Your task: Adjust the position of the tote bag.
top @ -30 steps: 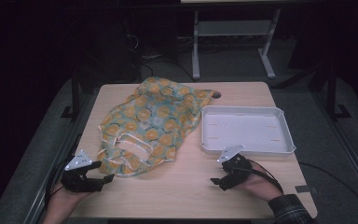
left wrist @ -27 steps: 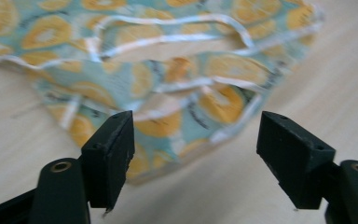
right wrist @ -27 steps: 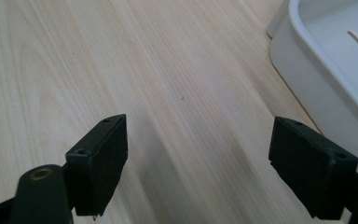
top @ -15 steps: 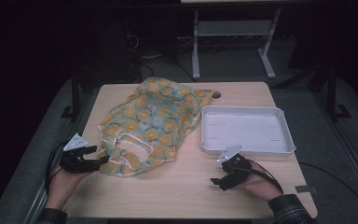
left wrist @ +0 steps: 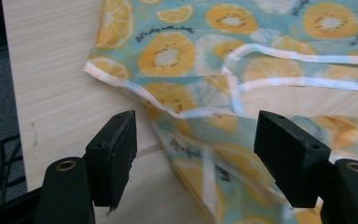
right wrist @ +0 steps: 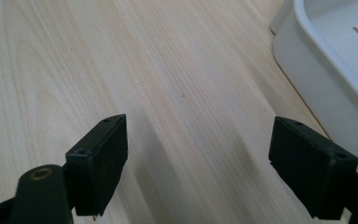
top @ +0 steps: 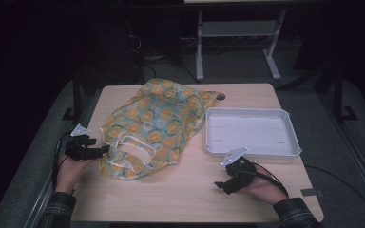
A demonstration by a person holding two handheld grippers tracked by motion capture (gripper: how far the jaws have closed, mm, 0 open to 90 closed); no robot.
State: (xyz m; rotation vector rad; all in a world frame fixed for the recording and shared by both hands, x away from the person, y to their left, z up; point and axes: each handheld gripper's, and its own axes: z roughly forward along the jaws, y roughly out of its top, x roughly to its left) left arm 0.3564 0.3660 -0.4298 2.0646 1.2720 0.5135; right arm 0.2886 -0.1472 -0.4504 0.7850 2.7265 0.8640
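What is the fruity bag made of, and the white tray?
The bag looks like thin, soft fabric or woven plastic: it lies crumpled, with stitched white edging. The tray looks like hard, smooth plastic, judging by its rounded moulded rim.

Teal bag [top: 157, 118] printed with orange and yellow citrus slices, white-trimmed handles; plain white tray [top: 252, 151]; pale wood-grain table [top: 180, 194]; black grippers [top: 103, 151] [top: 218, 185].
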